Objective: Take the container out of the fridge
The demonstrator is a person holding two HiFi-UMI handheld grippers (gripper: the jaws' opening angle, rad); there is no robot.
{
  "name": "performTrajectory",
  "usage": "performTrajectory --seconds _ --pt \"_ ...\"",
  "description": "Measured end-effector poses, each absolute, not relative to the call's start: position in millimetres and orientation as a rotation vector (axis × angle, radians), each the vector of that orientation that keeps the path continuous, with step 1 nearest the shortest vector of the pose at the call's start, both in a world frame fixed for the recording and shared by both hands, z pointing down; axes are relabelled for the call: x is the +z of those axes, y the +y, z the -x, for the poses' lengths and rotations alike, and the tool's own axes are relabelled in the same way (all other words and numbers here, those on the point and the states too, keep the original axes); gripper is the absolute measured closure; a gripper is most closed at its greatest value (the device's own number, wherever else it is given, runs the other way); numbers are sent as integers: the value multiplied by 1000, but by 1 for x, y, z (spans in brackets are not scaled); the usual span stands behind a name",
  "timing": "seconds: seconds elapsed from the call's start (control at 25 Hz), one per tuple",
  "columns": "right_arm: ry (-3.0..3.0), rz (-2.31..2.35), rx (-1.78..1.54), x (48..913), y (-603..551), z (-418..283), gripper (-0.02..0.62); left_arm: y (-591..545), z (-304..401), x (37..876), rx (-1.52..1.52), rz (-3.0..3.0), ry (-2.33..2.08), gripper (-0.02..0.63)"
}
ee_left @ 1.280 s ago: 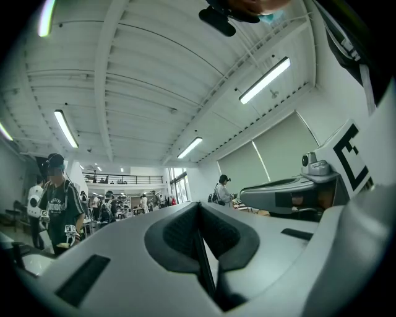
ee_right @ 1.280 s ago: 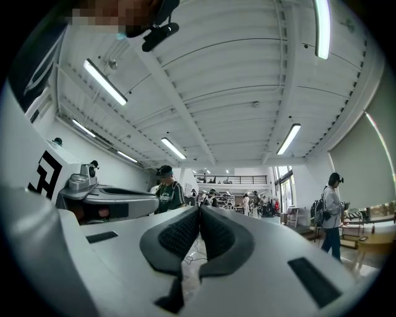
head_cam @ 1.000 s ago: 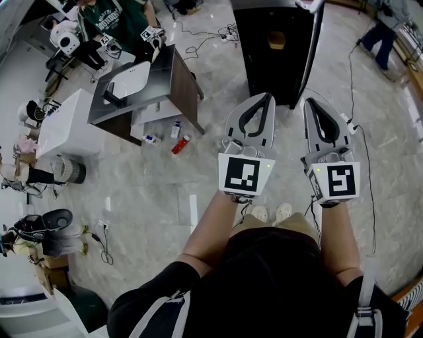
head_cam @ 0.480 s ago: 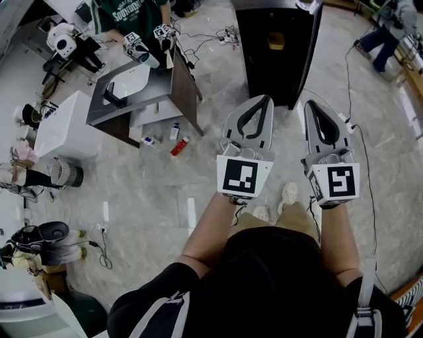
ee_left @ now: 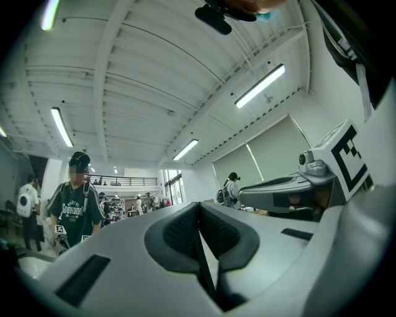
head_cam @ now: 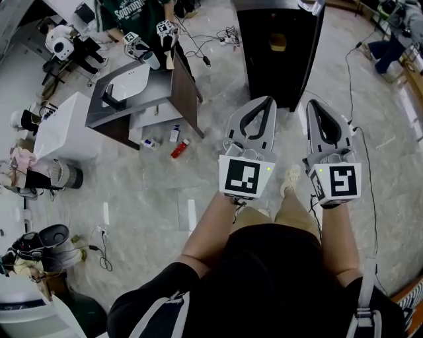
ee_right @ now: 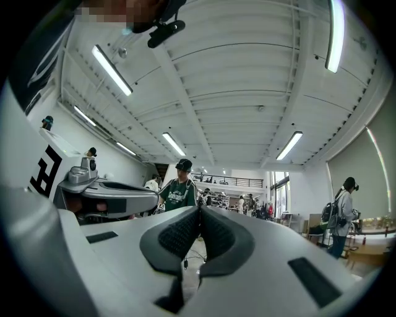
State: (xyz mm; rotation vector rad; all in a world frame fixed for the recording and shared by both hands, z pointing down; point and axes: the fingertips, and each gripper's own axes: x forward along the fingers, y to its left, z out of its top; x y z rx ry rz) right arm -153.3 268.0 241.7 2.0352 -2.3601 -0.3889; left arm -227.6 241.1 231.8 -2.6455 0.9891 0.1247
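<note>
The tan container (head_cam: 277, 43) sits dimly in the black fridge (head_cam: 264, 76) at 12 o'clock, the fridge's top cut off. Near it, the left gripper (head_cam: 268, 100) and right gripper (head_cam: 311, 103) are both pinched closed, empty. At 10 o'clock, a green shirt (head_cam: 132, 12) partly reads "SOUNDON".

Head cam sits up top and looks almost straight down past the person's own arms, so the left gripper (head_cam: 263, 100) and right gripper (head_cam: 310, 103) are close under it and the floor (head_cam: 152, 191) is well below. Each gripper cam rides right behind its own jaws, super close to them, and is tipped up toward the ceiling (ee_left: 154, 74). Both gripper views catch the other gripper at their inner edge, and all three views share the person in the green shirt (head_cam: 135, 13).
</note>
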Motion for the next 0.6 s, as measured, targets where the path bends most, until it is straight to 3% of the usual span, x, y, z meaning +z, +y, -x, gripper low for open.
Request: performTrajectory --seconds 0.6 --pt "-2390 -2019 -390 256 161 102 560 136 179 245 124 2609 1009 583"
